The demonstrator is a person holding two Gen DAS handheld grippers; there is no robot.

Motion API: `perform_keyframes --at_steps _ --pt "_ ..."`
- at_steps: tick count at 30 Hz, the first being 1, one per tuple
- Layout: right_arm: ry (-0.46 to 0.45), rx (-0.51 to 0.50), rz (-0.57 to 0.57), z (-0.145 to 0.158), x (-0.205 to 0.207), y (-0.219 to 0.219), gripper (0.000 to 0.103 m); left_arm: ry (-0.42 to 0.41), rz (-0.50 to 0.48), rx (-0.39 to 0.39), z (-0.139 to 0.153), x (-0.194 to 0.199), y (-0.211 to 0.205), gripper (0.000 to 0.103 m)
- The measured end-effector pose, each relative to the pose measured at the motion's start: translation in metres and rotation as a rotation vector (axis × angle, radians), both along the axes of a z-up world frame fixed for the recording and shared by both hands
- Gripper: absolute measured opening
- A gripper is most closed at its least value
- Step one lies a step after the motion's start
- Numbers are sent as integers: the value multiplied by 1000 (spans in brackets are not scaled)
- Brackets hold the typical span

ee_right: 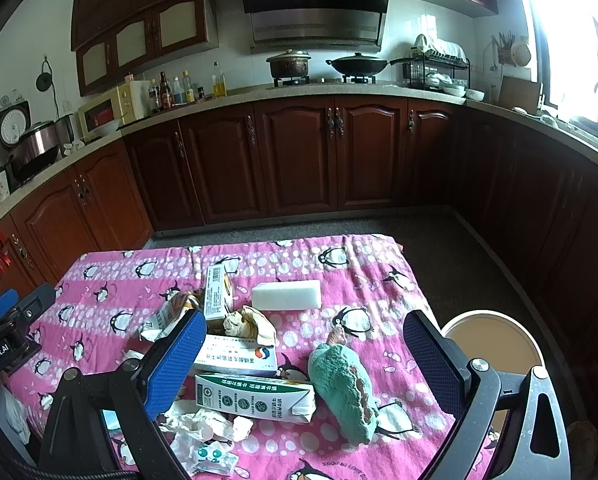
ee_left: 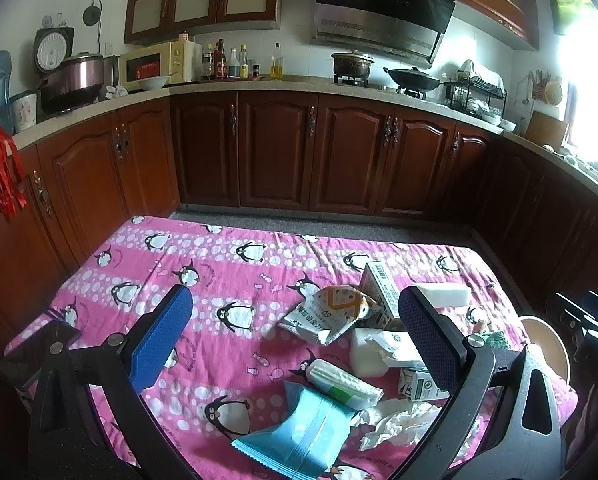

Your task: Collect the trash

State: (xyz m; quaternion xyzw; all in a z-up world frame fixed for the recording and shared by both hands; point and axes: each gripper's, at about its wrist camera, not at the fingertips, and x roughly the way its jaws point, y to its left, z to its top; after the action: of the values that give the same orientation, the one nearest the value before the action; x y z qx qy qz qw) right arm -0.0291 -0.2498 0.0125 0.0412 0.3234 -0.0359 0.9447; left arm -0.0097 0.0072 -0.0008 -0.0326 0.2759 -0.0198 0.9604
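Note:
A pile of trash lies on the pink penguin cloth (ee_left: 219, 264). In the left wrist view I see a blue wrapper (ee_left: 299, 436), a crumpled tissue (ee_left: 399, 420), a snack bag (ee_left: 331, 312) and a white foam block (ee_left: 443, 294). My left gripper (ee_left: 295, 344) is open and empty above the pile. In the right wrist view a green-and-white milk carton (ee_right: 255, 398), a flat box (ee_right: 239, 356), a teal plush toy (ee_right: 347, 388) and the foam block (ee_right: 287, 294) lie between the fingers. My right gripper (ee_right: 303, 354) is open and empty above them.
A round bin (ee_right: 495, 340) with a tan inside stands on the floor by the table's right edge. The left gripper's body (ee_right: 7, 340) shows at the left of the right wrist view. Dark wood cabinets (ee_right: 299, 160) ring the room behind the table.

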Motion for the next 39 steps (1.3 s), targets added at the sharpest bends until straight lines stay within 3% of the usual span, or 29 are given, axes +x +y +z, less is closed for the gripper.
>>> perform_keyframes --at_steps 26,39 --pt "67 -1 21 -19 10 4 98 57 17 -6 -17 11 2 102" --pt "219 47 20 -46 25 0 99 124 9 -12 -32 19 9 102"
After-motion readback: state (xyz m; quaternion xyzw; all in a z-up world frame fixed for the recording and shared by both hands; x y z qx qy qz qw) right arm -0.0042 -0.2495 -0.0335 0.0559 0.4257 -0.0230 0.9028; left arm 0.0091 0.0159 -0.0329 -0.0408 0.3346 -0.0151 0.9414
